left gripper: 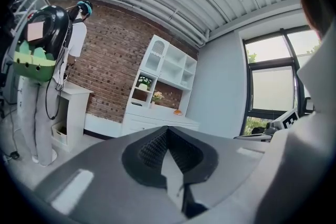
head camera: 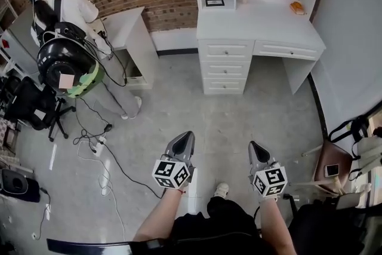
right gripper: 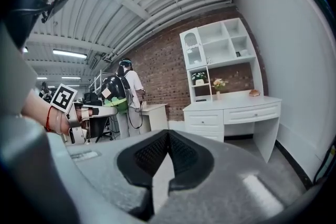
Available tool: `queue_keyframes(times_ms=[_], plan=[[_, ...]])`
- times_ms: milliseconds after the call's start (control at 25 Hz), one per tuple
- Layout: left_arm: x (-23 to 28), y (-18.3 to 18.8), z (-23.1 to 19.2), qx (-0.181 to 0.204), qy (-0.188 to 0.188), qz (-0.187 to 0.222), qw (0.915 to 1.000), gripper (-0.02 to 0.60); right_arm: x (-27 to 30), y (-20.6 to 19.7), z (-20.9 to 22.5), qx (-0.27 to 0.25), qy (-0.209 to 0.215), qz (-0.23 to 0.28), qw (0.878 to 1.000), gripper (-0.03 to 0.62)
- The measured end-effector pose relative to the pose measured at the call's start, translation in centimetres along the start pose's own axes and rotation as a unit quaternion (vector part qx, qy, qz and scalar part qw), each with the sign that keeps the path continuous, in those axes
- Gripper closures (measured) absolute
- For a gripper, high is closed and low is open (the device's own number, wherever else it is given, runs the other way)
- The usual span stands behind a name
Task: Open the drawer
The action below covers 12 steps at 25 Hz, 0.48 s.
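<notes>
A white desk (head camera: 259, 24) with a hutch stands against the brick wall across the room. Its stack of three small drawers (head camera: 225, 67) and one wide drawer (head camera: 285, 49) are all closed. The same desk shows small in the left gripper view (left gripper: 157, 120) and in the right gripper view (right gripper: 231, 113). My left gripper (head camera: 186, 137) and right gripper (head camera: 255, 146) hang side by side over the grey floor, well short of the desk and pointing toward it. Both are shut with nothing between the jaws, as the left gripper (left gripper: 168, 131) and right gripper (right gripper: 168, 135) show in their own views.
A person with a black backpack (head camera: 65, 60) stands at a small white cabinet (head camera: 128, 33) on the left. Cables (head camera: 101, 149) trail over the floor there, beside an office chair (head camera: 36, 106). At right a brown chair seat holds a phone (head camera: 332, 170).
</notes>
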State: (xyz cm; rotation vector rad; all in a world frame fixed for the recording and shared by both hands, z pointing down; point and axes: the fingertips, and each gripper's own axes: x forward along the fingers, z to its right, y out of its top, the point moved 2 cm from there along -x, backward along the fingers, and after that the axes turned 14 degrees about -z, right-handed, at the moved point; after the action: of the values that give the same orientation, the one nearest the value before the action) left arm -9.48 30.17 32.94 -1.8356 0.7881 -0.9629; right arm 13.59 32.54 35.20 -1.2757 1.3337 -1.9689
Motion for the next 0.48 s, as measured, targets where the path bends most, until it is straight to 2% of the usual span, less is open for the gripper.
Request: queue_keyframes(times_ms=[240, 480], plan=[[5.7, 3.2, 0.0, -0.004, 0.004, -0.002, 1.0, 0.58, 3.1, 3.5, 5.0, 0.007, 0.006, -0.005, 1.0, 0.594], [8.6, 3.5, -0.4, -0.007, 0.009, -0.004, 0.9999, 0.58, 5.1, 3.8, 7.3, 0.002, 0.007, -0.01, 1.0, 0.594]])
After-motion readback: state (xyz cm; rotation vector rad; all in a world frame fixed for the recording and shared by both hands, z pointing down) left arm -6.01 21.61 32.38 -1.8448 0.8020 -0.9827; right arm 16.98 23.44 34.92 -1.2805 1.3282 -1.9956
